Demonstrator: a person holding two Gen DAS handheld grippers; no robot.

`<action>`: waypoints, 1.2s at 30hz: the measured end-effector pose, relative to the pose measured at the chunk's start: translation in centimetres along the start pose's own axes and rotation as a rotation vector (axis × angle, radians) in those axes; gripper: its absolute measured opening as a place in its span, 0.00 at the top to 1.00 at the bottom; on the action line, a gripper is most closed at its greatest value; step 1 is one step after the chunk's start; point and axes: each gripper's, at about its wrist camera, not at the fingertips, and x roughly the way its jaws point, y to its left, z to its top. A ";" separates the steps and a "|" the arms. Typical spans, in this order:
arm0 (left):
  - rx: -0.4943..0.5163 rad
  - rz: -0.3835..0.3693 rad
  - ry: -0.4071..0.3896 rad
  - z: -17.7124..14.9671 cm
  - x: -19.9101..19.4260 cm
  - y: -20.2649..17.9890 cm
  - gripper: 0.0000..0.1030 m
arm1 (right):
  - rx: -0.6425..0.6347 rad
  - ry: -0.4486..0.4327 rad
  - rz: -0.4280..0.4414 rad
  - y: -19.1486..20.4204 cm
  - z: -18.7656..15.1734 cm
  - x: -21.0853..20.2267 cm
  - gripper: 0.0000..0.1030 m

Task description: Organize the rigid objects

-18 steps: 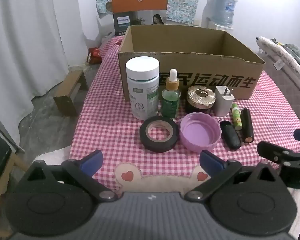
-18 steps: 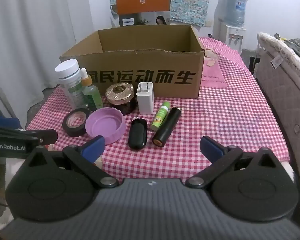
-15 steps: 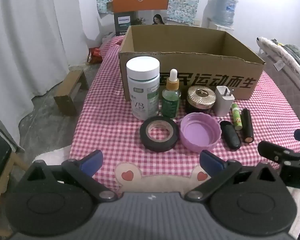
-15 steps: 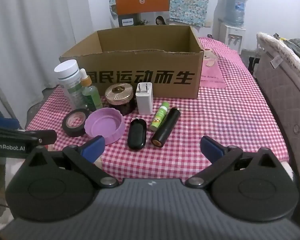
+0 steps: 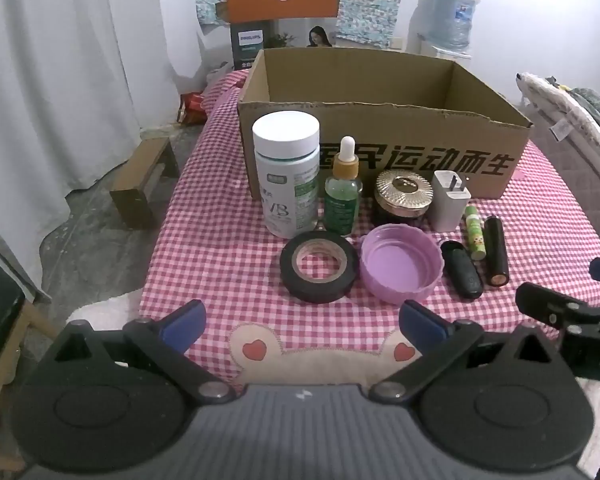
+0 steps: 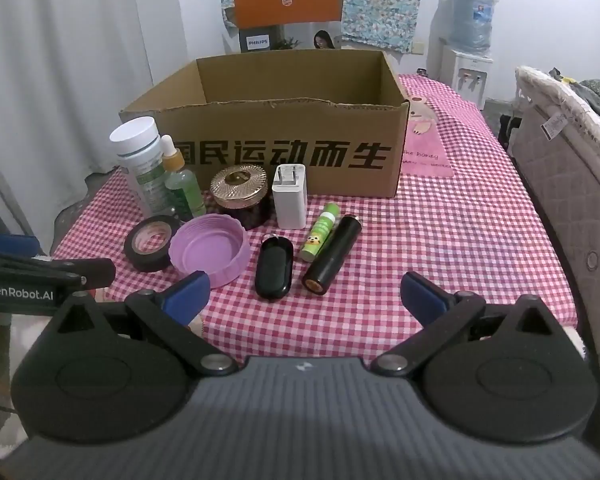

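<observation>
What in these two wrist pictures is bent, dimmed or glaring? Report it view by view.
Left wrist view: fisheye bows the brown cardboard box rim, darkens the corners; the open left gripper looms large and sharp. Right wrist view: same bowing on the white curtain; soft, even light, faint shadows under the purple plastic lid and black cylindrical tube; slight sheen on the gold ribbed jar lid; no harsh glare.

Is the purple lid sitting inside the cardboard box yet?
No, the purple lid lies open side up on the checked cloth in front of the cardboard box, beside the tape roll.

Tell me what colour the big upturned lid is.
Light purple lid, clearest in the right wrist view.
</observation>
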 end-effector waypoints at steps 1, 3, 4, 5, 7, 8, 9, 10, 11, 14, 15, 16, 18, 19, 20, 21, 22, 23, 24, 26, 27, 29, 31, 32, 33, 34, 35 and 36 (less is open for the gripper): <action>-0.002 0.000 0.000 0.0 0.0 0.0 0.00 | -0.001 0.000 0.000 0.0 0.0 0.0 0.01; 0.000 0.002 -0.001 0.0 0.0 0.0 0.00 | -0.005 0.000 -0.001 0.1 0.0 0.1 0.01; 0.001 0.002 -0.001 0.0 0.0 0.0 0.00 | -0.008 0.000 -0.002 0.1 0.0 0.1 0.01; 0.001 0.002 -0.001 -0.1 -0.1 0.0 0.00 | -0.009 0.000 -0.001 0.1 0.0 0.2 0.01; 0.002 0.002 -0.002 -0.1 -0.1 0.0 0.00 | -0.009 0.002 0.001 0.1 -0.1 0.2 0.01; 0.002 0.002 -0.002 -0.1 -0.1 0.0 0.00 | -0.011 0.002 0.002 0.1 -0.1 0.2 0.01; 0.001 0.003 -0.001 -0.1 -0.1 0.0 0.00 | -0.012 0.003 0.001 0.1 -0.1 0.2 0.01; 0.001 0.003 -0.001 -0.1 -0.1 0.0 0.00 | -0.014 0.002 0.001 0.2 -0.1 0.1 0.01; 0.002 0.003 -0.002 -0.1 -0.1 0.0 0.00 | -0.015 0.001 0.001 0.2 -0.1 0.1 0.01; 0.002 0.003 -0.003 -0.1 -0.1 0.0 0.00 | -0.015 -0.001 0.000 0.2 0.0 0.1 0.01; 0.002 0.004 -0.004 -0.1 -0.2 0.0 0.00 | -0.015 -0.001 0.001 0.2 0.0 0.1 0.01; 0.003 0.005 -0.004 -0.1 -0.2 0.0 0.00 | -0.015 -0.001 0.002 0.2 0.0 0.0 0.01; 0.004 0.005 -0.004 -0.1 -0.2 0.0 0.00 | -0.016 -0.001 0.001 0.2 0.0 0.0 0.01; 0.003 0.006 -0.004 -0.1 -0.2 0.0 0.00 | -0.016 -0.001 0.001 0.2 0.0 0.0 0.01; 0.003 0.006 -0.004 -0.1 -0.2 0.0 0.00 | -0.015 -0.001 0.002 0.2 0.0 0.0 0.01; 0.004 0.008 -0.004 -0.1 -0.3 0.0 0.00 | -0.016 -0.001 0.001 0.2 0.0 0.0 0.01; 0.004 0.008 -0.005 -0.1 -0.3 0.0 0.00 | -0.016 -0.001 0.001 0.2 0.0 0.0 0.01; 0.004 0.009 -0.005 -0.1 -0.3 0.0 0.00 | -0.017 -0.001 0.001 0.2 0.0 0.0 0.01; 0.004 0.009 -0.005 -0.1 -0.3 0.0 0.00 | -0.017 -0.001 0.002 0.3 0.0 0.0 0.01; 0.004 0.010 -0.006 -0.1 -0.3 0.0 0.00 | -0.017 -0.001 0.003 0.3 0.0 0.0 0.01; 0.004 0.011 -0.006 -0.1 -0.3 0.0 0.00 | -0.018 -0.001 0.003 0.3 0.0 0.0 0.01; 0.005 0.013 -0.006 -0.1 -0.3 0.1 0.00 | -0.018 -0.001 0.003 0.3 0.0 0.0 0.01; 0.005 0.014 -0.006 -0.1 -0.3 0.1 0.00 | -0.019 -0.001 0.003 0.3 0.0 0.0 0.01; 0.006 0.015 -0.007 -0.1 -0.4 0.1 0.00 | -0.020 -0.002 0.003 0.3 0.0 0.0 0.01; 0.006 0.016 -0.007 -0.1 -0.4 0.1 0.00 | -0.021 -0.002 0.003 0.3 0.1 0.0 0.01; 0.006 0.016 -0.006 -0.1 -0.4 0.1 0.00 | -0.022 -0.002 0.002 0.4 0.1 0.0 0.01; 0.007 0.016 -0.007 0.0 -0.4 0.1 0.00 | -0.023 -0.002 0.002 0.4 0.1 0.0 0.01; 0.007 0.016 -0.007 0.0 -0.4 0.1 0.00 | -0.023 -0.003 0.003 0.4 0.1 0.0 0.01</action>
